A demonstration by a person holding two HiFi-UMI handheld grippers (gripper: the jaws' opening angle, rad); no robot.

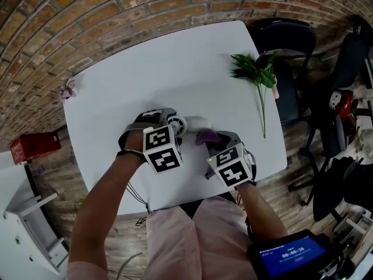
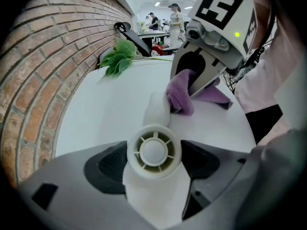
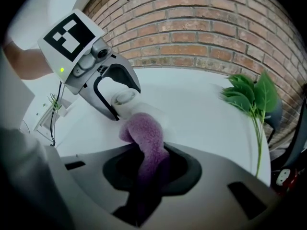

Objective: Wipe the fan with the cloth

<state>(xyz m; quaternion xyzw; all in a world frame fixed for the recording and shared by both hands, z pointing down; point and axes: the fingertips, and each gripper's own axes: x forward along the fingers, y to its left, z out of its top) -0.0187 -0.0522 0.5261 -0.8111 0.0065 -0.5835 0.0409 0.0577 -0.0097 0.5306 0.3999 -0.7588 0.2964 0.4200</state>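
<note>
Centrally, over one white table [image 1: 145,69], two hand-held grippers meet. Left gripper [image 1: 167,121] — jaws clamped from either side on the hub of the single white fan [image 2: 154,151], two of whose blades show in the left gripper view. Right gripper [image 1: 217,140] — jaws closed on the one purple cloth [image 3: 144,135], whose bunched free end touches the fan's upper blade. One green leafy sprig [image 1: 256,72] lies on the table, well apart from both grippers. One brick wall [image 1: 116,4] borders the table.
</note>
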